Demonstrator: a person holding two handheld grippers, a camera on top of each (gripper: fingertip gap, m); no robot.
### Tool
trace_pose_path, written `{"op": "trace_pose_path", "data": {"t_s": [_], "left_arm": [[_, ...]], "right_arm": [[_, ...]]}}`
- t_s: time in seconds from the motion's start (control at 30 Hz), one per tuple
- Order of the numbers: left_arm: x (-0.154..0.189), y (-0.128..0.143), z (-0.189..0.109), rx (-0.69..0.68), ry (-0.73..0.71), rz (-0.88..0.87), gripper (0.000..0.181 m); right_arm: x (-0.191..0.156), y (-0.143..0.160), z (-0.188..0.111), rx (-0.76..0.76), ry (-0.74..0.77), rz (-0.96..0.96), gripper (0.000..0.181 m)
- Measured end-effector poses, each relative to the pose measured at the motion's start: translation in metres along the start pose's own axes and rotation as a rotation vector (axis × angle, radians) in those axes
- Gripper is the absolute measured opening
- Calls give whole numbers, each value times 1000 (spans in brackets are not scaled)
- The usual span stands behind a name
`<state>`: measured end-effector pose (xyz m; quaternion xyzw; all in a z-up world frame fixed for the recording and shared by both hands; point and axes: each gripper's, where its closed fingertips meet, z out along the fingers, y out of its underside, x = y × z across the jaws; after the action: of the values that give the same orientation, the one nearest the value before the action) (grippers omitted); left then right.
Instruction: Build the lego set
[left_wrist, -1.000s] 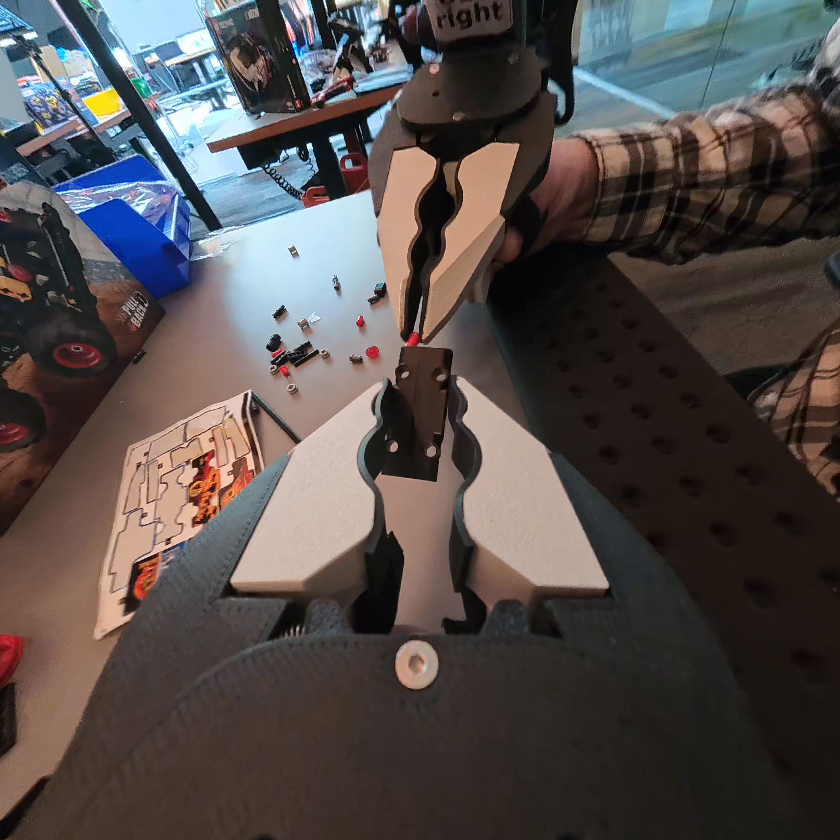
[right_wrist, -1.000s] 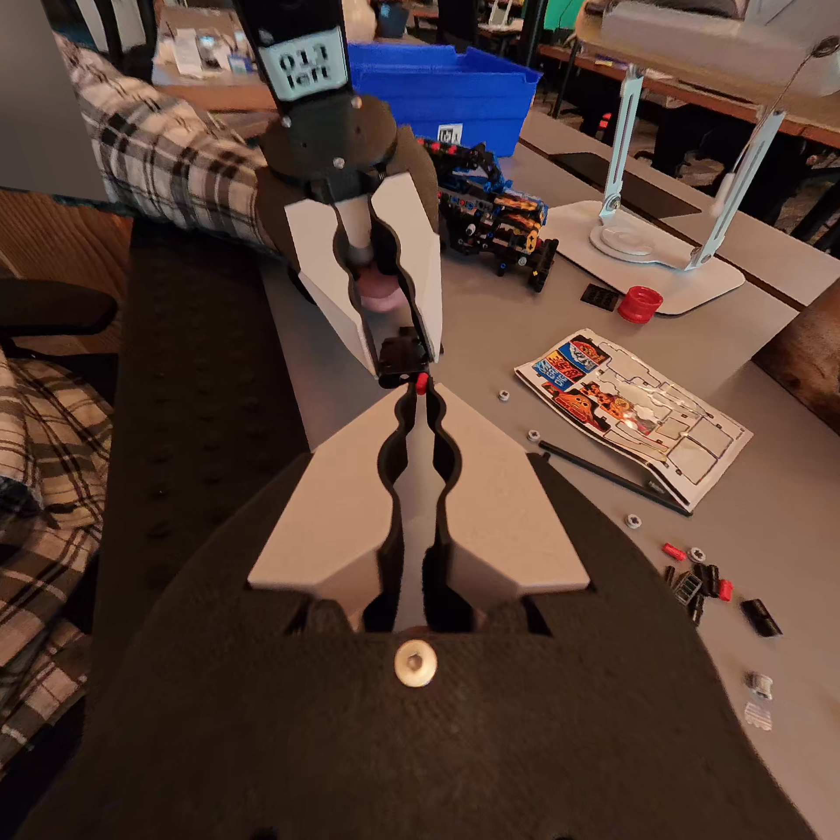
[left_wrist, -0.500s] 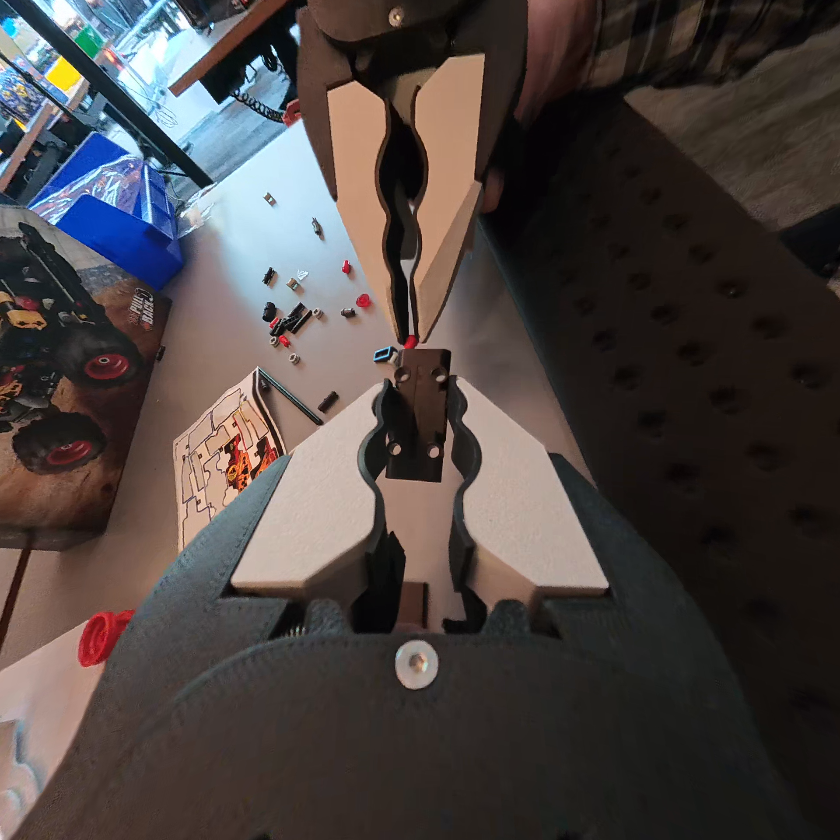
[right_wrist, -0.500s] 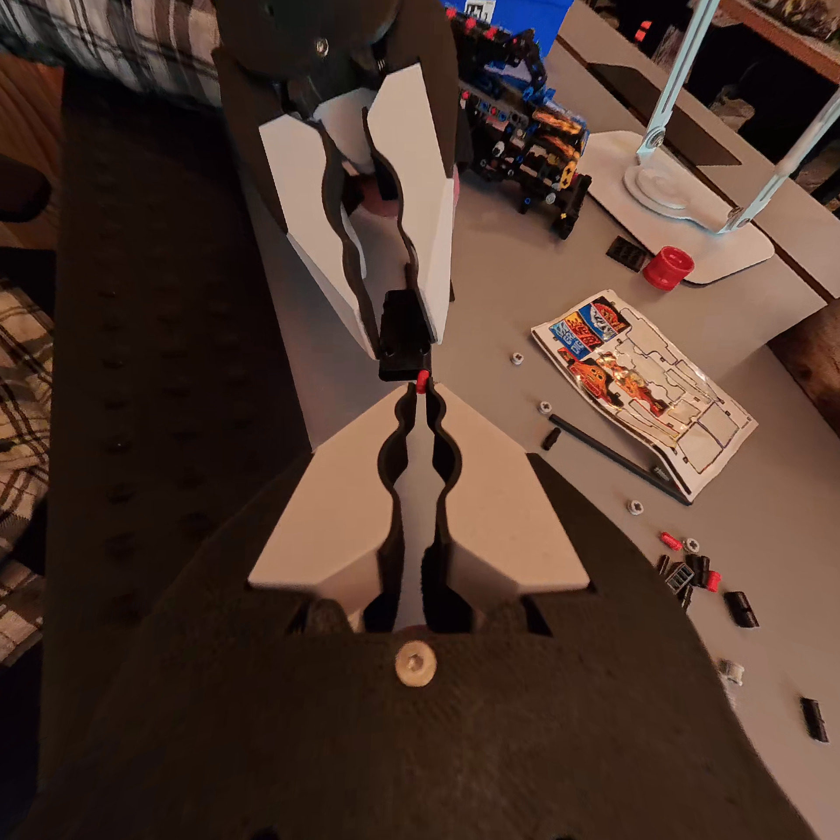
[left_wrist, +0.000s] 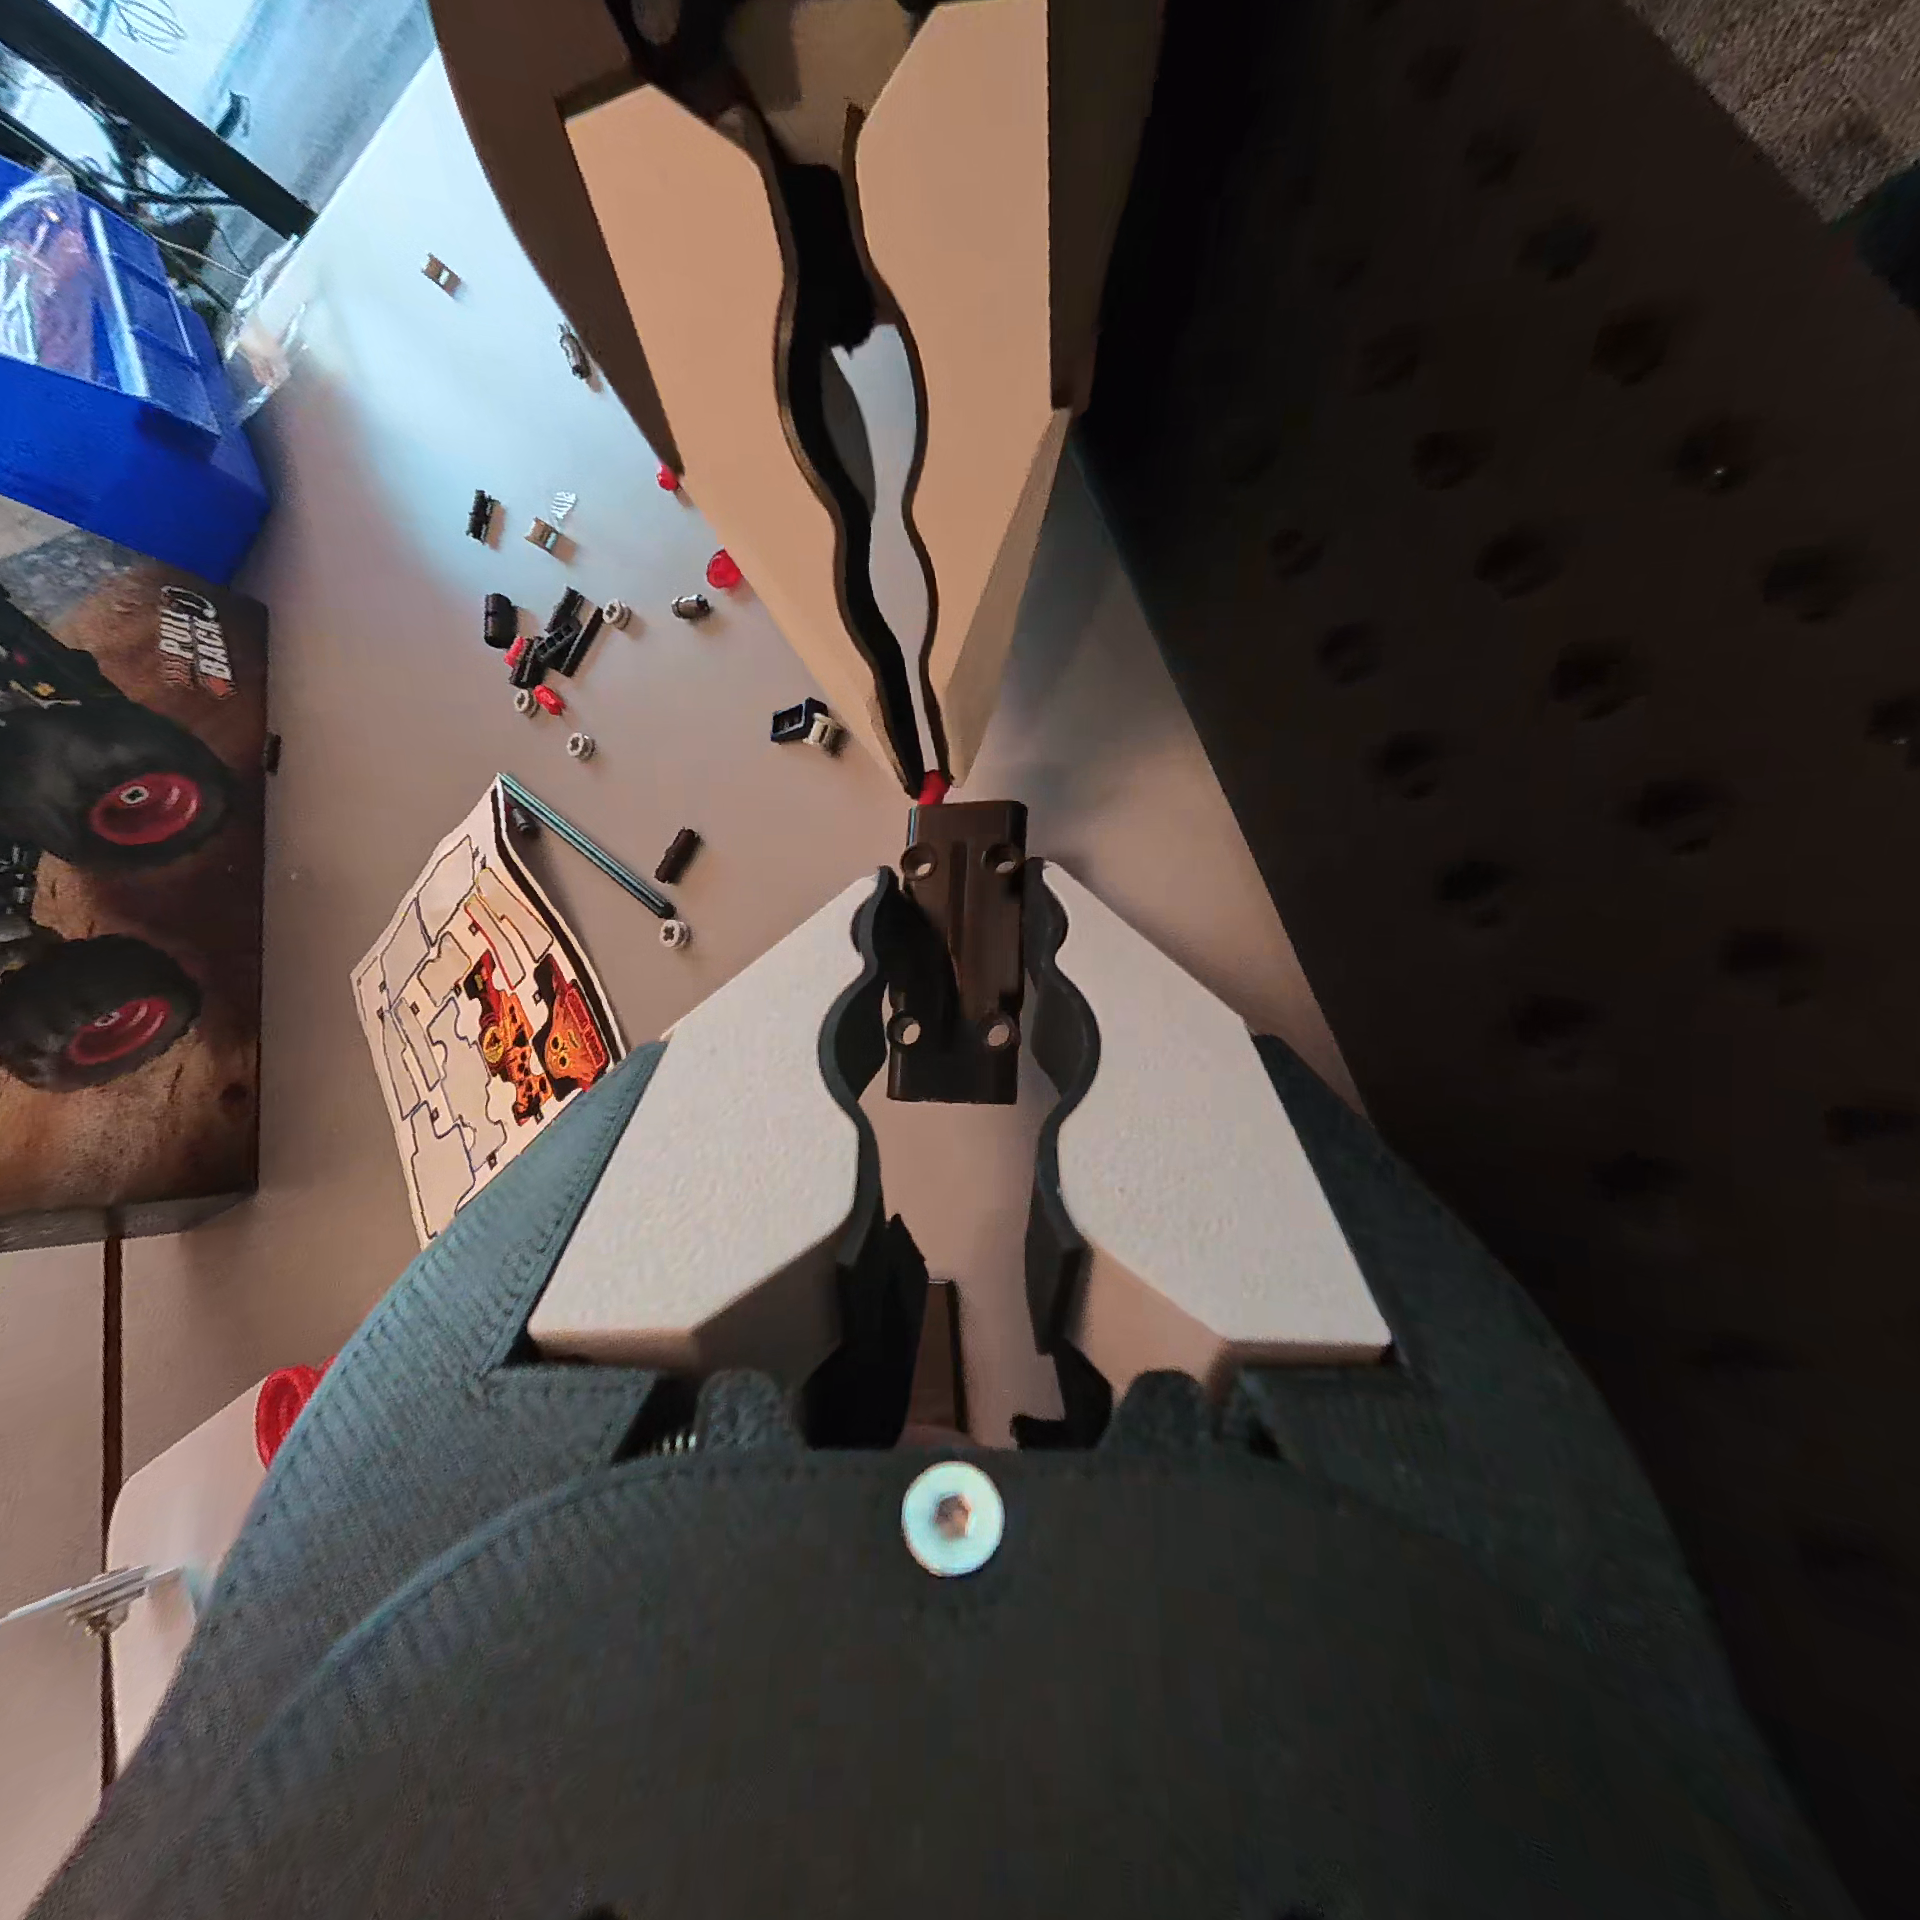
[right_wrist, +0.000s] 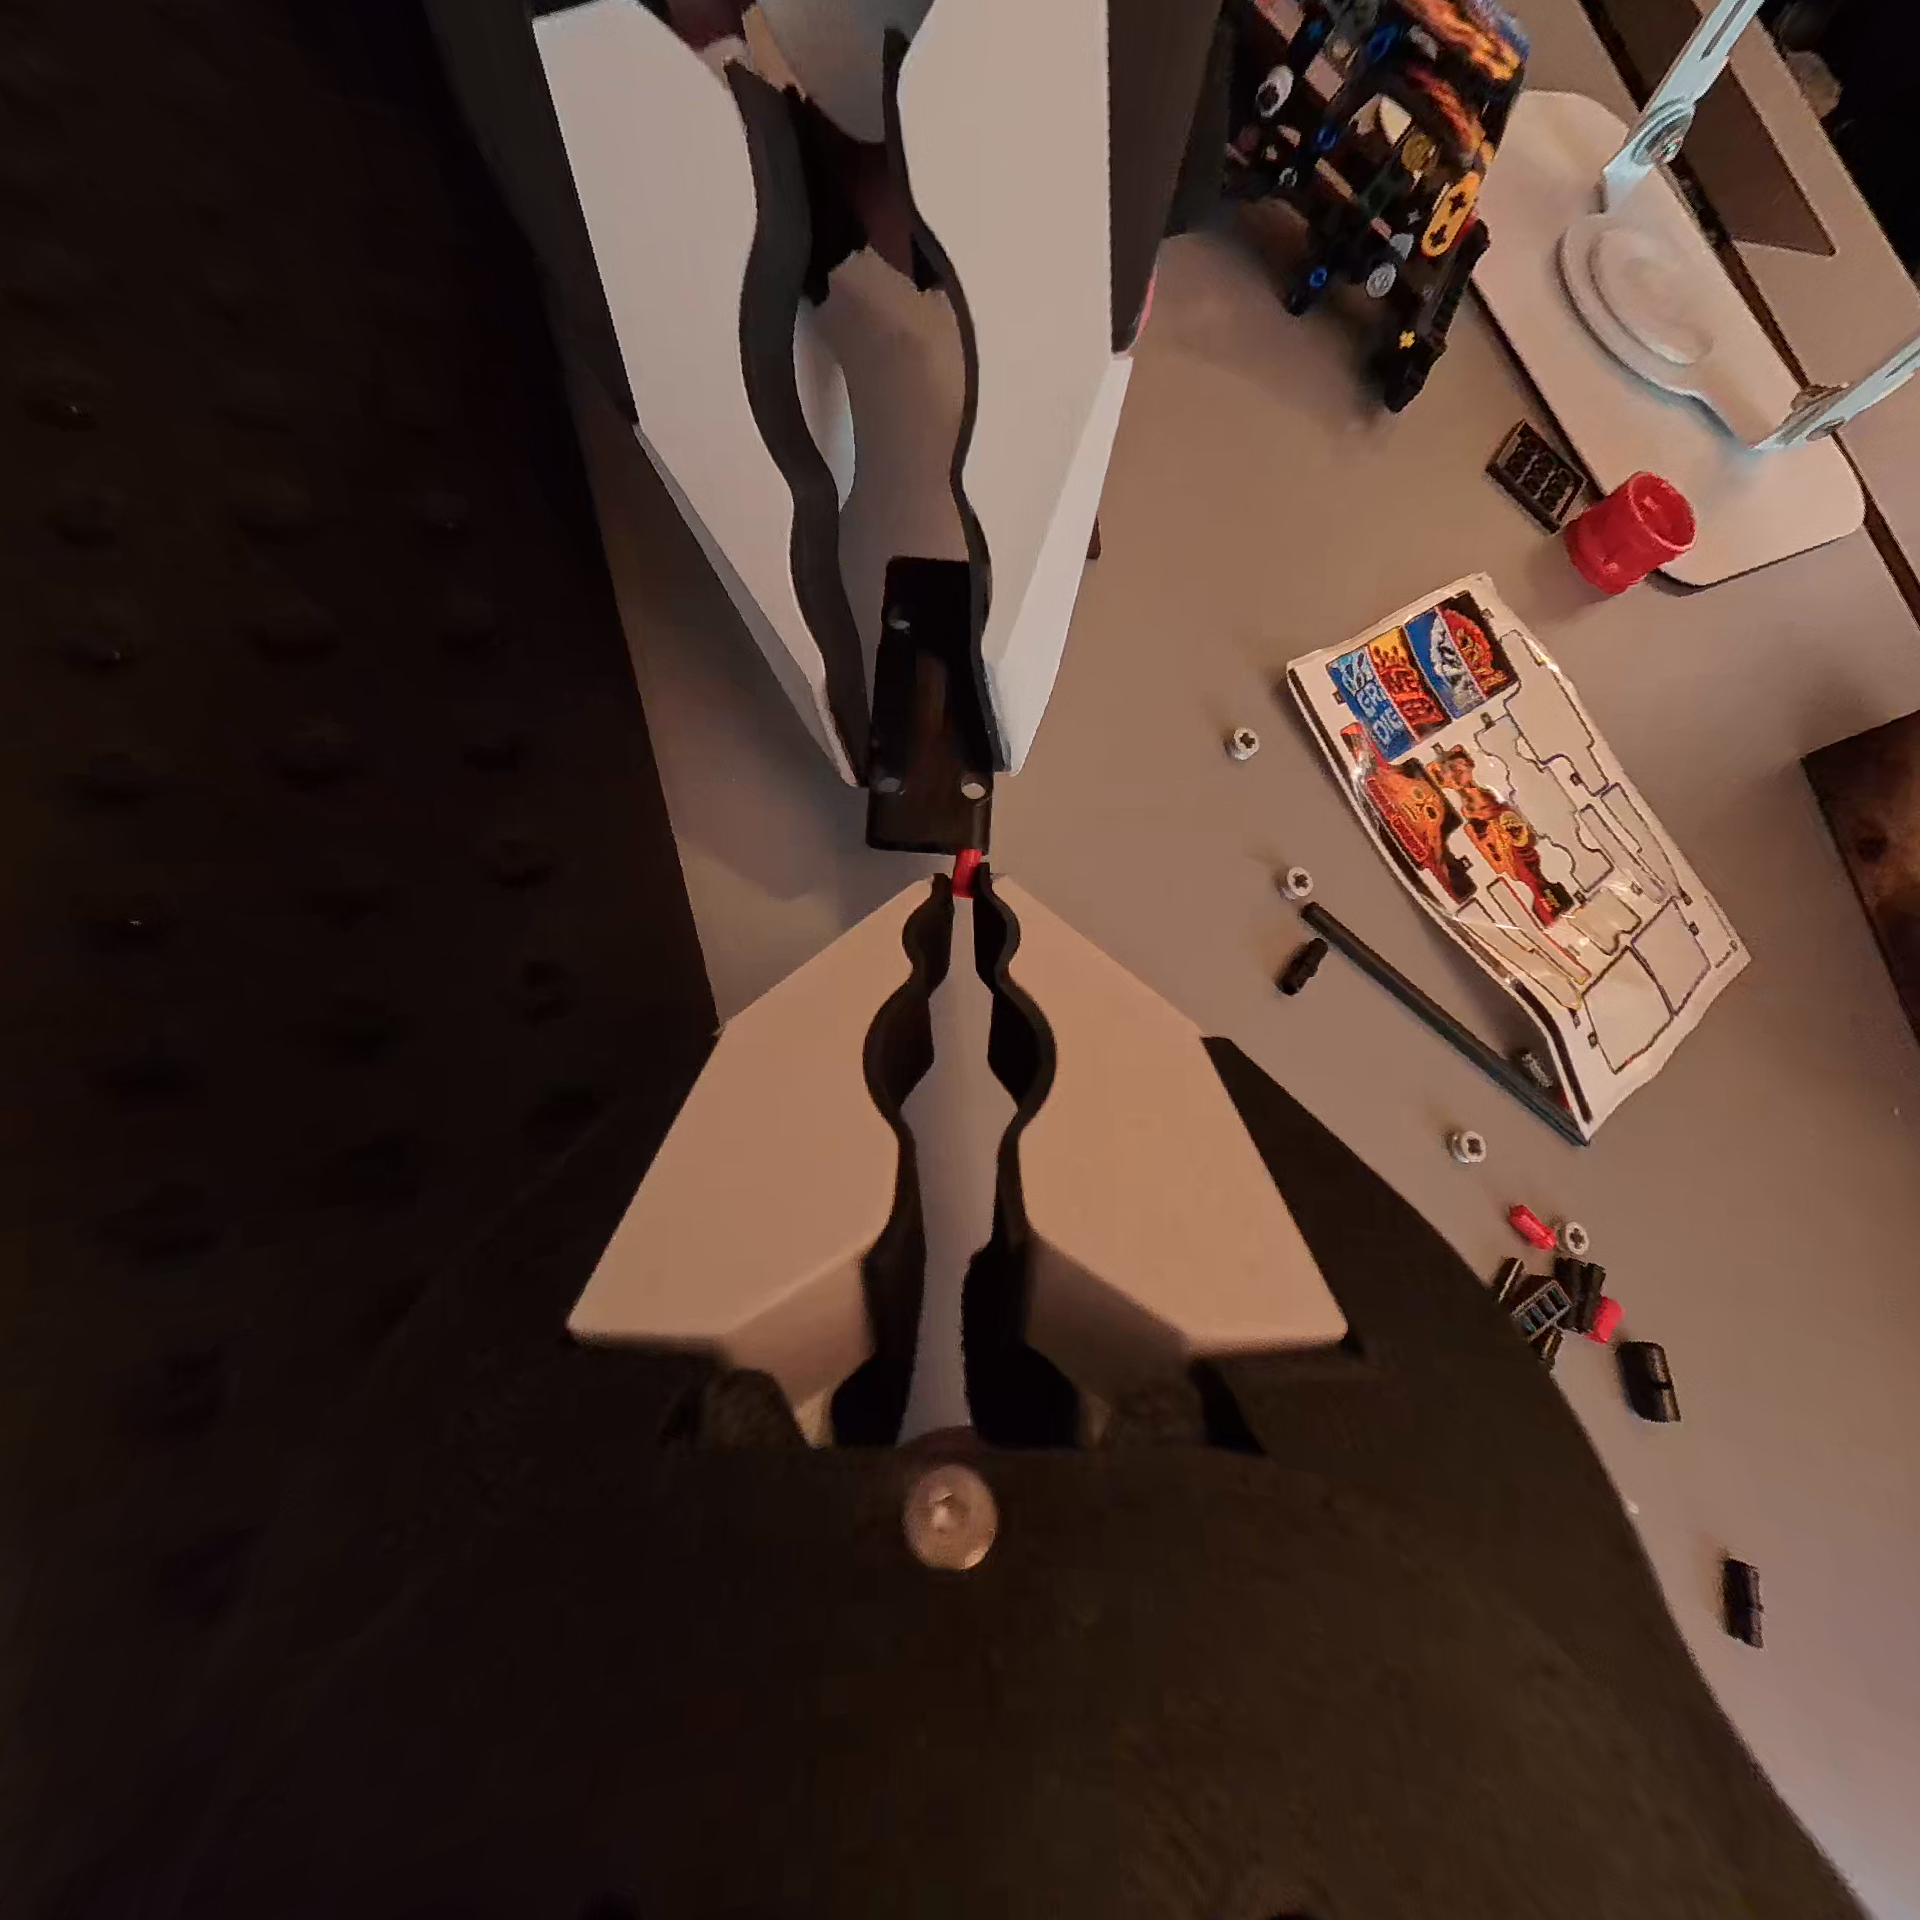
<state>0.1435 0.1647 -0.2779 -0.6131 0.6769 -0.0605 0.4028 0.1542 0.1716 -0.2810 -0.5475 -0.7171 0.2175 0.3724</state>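
1. The left gripper (left_wrist: 961, 883) was clamped on a black rectangular plastic lego block with round holes (left_wrist: 961, 966), held above the grey tabletop (left_wrist: 416, 416).
2. The right gripper (right_wrist: 966, 883) pinched a small red lego pin (right_wrist: 966, 871), its tip touching the block's end.
3. Loose pieces (right_wrist: 1558, 1299) and a sticker sheet (right_wrist: 1496, 831) lay nearby.
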Motion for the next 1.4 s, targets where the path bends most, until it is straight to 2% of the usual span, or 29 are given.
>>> {"op": "trace_pose_path", "data": {"t_s": [0.17,0.27,1.0,1.4], "left_arm": [[2,-6,0,-1,8,-2,22],[4,2,3,-48,11,18,23],[11,7,11,-40,143,-37,22],[12,8,11,-37,200,-65,22]], "right_arm": [[-2,4,4,-37,10,-31,1],[-3,5,4,-40,3,-33,1],[-8,11,9,-86,-47,-123,1],[-9,12,10,-162,-155,-264,0]]}}
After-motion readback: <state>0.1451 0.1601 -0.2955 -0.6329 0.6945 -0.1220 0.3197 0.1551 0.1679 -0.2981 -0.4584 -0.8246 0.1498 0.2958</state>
